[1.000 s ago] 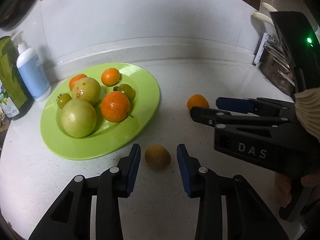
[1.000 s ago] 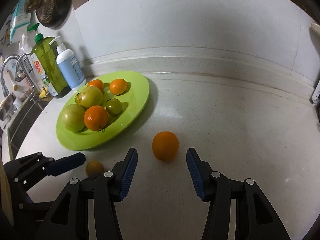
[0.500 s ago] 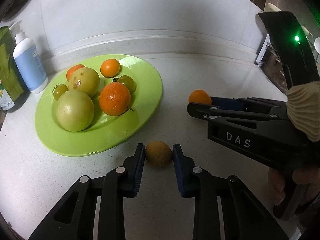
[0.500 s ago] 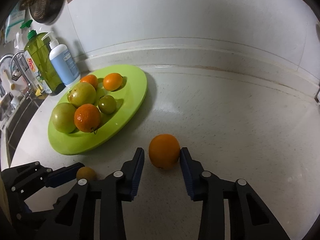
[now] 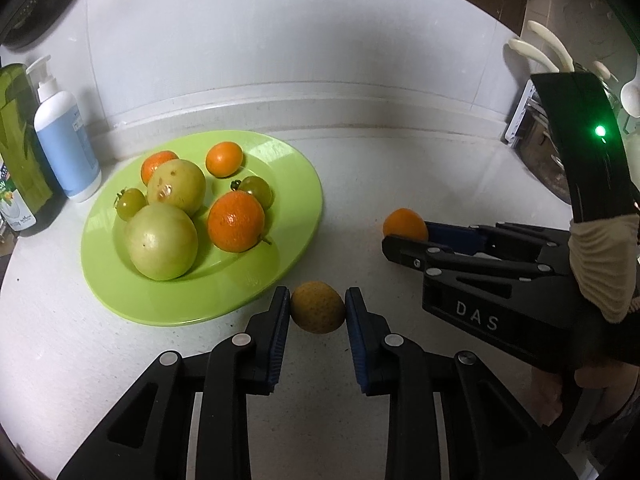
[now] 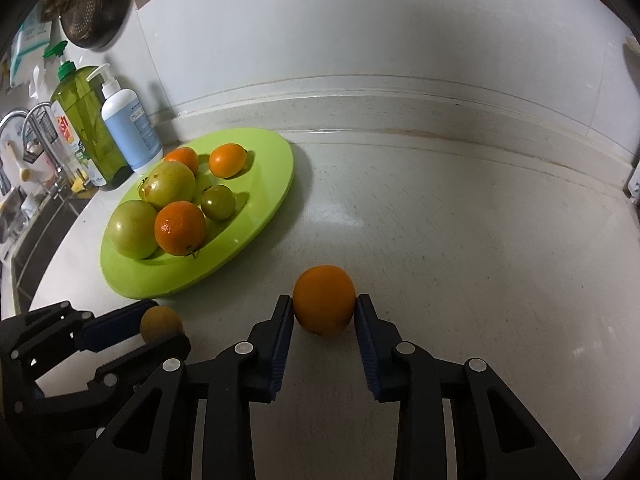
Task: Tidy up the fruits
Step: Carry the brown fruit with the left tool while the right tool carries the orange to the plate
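At the far left, against the wall, a green dish-soap bottle [image 6: 80,120] stands just beside a pale blue pump bottle [image 5: 64,148], and both sit close to the rim of a lime-green plate [image 5: 296,184] on the white counter [image 6: 460,248]. The plate carries two large pale green fruits [image 5: 162,242], three oranges of differing size [image 5: 236,222] and two small green tomatoes [image 5: 258,190], all bunched toward its left half.

Just right of the plate's near edge, the left gripper [image 5: 318,308] is pinching a small dull yellow-brown fruit [image 5: 318,307]: both blue pads [image 5: 280,332] press against its sides. Whether that fruit rests on the counter or hangs slightly above it is hard to tell from these views.

Further right, the right gripper [image 6: 324,306] is closed around a bright orange [image 6: 324,300], its pads touching the skin on either side, with the fruit low over the counter and a dark shadow under it. In the left wrist view this orange [image 5: 405,224] peeks out past the tip of the right gripper, well apart from the plate.

At the far right edge, a metal rack [image 5: 536,140] with pale utensil handles sits by the wall.
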`<state>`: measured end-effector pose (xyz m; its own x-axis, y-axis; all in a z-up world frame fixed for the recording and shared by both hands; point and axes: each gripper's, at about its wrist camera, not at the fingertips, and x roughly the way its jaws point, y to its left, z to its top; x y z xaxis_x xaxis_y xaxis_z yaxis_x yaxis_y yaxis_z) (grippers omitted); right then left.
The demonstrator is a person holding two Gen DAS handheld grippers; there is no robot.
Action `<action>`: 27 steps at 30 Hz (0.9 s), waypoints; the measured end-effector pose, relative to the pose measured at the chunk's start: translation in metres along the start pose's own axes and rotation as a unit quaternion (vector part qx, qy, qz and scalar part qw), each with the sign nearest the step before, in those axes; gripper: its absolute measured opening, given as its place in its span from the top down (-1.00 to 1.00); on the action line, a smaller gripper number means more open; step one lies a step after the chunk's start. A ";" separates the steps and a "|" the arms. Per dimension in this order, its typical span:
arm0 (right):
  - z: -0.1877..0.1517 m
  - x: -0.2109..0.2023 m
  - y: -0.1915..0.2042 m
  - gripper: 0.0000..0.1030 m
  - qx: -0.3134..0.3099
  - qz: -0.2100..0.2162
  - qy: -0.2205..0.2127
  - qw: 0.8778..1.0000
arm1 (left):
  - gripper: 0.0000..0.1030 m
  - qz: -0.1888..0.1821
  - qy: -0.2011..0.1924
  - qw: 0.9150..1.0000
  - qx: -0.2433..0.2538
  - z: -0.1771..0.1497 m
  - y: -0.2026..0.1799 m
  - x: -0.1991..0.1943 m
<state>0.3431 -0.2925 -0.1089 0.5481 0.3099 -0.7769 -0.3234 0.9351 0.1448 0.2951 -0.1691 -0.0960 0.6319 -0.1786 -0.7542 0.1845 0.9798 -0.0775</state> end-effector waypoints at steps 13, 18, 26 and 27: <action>-0.009 -0.036 0.015 0.37 0.009 0.002 -0.018 1.000 | 0.45 -0.007 -0.031 0.999 -0.002 0.001 0.003 -0.035; -0.011 -0.055 0.025 0.37 0.011 -0.001 -0.030 0.999 | 0.45 -0.008 -0.045 0.999 -0.005 -0.002 0.008 -0.055; -0.015 -0.085 0.049 0.37 0.013 0.001 -0.052 0.999 | 0.45 -0.007 -0.064 0.998 -0.004 -0.013 0.019 -0.086; -0.016 -0.088 0.052 0.37 0.013 0.001 -0.054 0.998 | 0.45 -0.006 -0.066 0.998 -0.002 -0.014 0.021 -0.090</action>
<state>0.2659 -0.2740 -0.0423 0.6281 0.3280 -0.7056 -0.3060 0.9379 0.1635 0.2313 -0.1313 -0.0388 0.7233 -0.2011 -0.6606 0.1899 0.9777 -0.0898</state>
